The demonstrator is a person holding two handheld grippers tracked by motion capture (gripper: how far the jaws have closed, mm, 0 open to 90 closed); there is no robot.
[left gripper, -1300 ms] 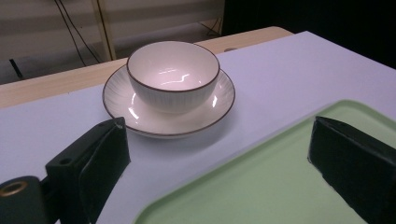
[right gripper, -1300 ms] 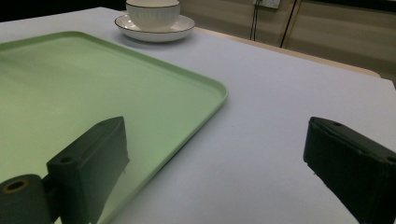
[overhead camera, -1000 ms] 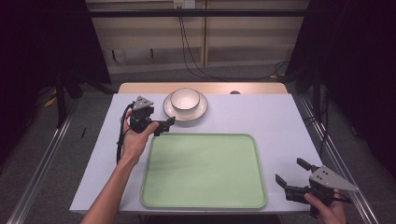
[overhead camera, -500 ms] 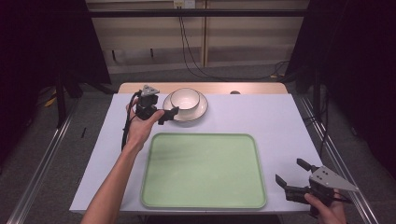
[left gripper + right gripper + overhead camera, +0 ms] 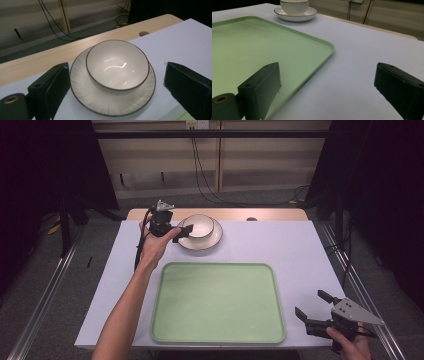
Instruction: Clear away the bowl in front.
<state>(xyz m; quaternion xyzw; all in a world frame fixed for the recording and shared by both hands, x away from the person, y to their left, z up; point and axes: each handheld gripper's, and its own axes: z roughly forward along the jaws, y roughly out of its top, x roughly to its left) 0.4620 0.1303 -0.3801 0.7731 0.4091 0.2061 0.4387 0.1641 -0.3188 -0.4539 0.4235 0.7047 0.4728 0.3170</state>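
Note:
A cream bowl (image 5: 201,225) with a dark rim sits in a matching plate (image 5: 216,238) at the back of the table. My left gripper (image 5: 186,231) is open and hovers just left of them, jaws pointed at the plate. In the left gripper view the bowl (image 5: 117,62) and plate (image 5: 112,102) lie ahead between the spread jaws of the left gripper (image 5: 117,68). My right gripper (image 5: 311,304) is open near the front right corner, beside the green tray (image 5: 217,302). The right gripper (image 5: 328,67) holds nothing, and the tray's corner (image 5: 287,50) lies before it.
The table has a white cover (image 5: 300,250) with a bare wooden strip (image 5: 270,214) along the back. A small hole (image 5: 143,33) is in that strip. Metal rails (image 5: 45,290) run along both sides of the table.
My left gripper has moved away from me and to the right, from beside the tray's far left corner up to the plate and bowl. The right gripper has stayed put.

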